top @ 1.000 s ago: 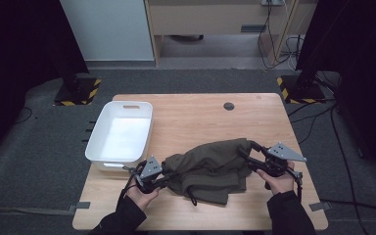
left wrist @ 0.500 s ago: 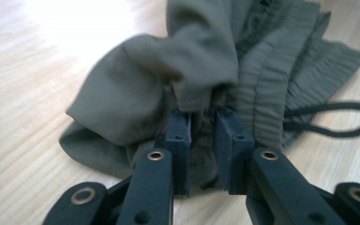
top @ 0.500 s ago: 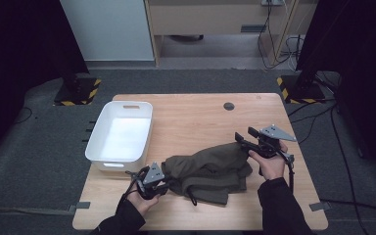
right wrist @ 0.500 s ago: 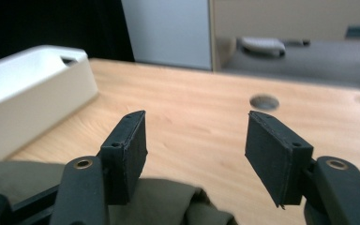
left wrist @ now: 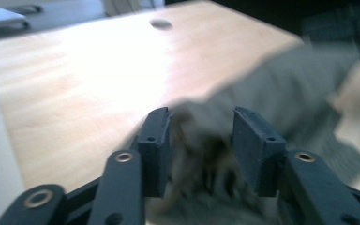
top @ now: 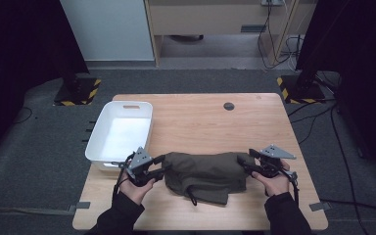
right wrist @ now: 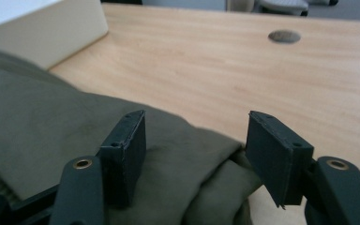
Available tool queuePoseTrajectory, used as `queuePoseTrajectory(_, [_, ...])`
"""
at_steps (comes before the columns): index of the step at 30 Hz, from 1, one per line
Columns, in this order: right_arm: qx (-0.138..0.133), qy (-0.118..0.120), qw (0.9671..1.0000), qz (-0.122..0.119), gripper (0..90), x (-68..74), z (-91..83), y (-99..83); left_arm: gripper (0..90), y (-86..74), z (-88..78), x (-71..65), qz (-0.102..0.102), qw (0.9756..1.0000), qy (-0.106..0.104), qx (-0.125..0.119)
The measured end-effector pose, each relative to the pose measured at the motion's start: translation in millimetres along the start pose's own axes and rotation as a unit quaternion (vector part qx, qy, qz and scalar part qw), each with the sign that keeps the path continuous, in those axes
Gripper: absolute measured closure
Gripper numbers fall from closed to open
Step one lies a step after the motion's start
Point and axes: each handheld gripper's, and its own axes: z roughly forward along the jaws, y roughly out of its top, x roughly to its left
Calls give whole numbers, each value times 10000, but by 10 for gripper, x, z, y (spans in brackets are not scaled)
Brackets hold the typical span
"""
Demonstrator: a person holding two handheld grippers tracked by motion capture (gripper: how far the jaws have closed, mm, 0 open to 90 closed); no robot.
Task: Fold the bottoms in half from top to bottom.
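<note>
On the wooden surface (top: 200, 117), beside a white bin (top: 120, 134), an olive-green garment (top: 208, 174) is spread. Its left end lies between the left gripper (top: 162, 166) jaws, just opened; the right gripper (top: 242, 164) jaws stand apart over its right end.

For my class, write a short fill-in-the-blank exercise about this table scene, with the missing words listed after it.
1. The garment lying on the wooden table is dark ____ in colour.
2. The white tub stands nearer the person's ____ gripper.
3. The left gripper and the right gripper sit at ____ ends of the garment.
4. The inside of the tub is ____.

Missing words: green; left; opposite; empty
</note>
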Motion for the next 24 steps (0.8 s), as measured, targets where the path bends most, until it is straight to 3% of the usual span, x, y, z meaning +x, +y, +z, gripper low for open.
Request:
queuePoseTrajectory(5, [116, 65, 9999, -70, 365, 39, 16, -57, 491, 250, 176, 9, -228, 9991, 312, -179])
queuePoseTrajectory(7, [137, 66, 9998, -106, 357, 62, 24, -68, 468, 319, 330, -11, -193, 9989, 423, -44])
queuePoseTrajectory(9, [139, 51, 9998, -147, 347, 82, 19, -83, 457, 318, 482, -44, -154, 9989, 402, 168])
queuePoseTrajectory(14, [221, 98, 9995, -220, 322, 114, -13, -167, 418, 71, 647, -195, 82, 9966, 258, 776])
queuePoseTrajectory(18, [341, 152, 9989, -273, 294, 140, -42, -239, 392, -165, 567, -283, 146, 9951, 174, 964])
queuePoseTrajectory(24, [542, 132, 9978, -344, 271, 174, -60, -380, 377, -339, 452, -363, 146, 9945, 165, 1019])
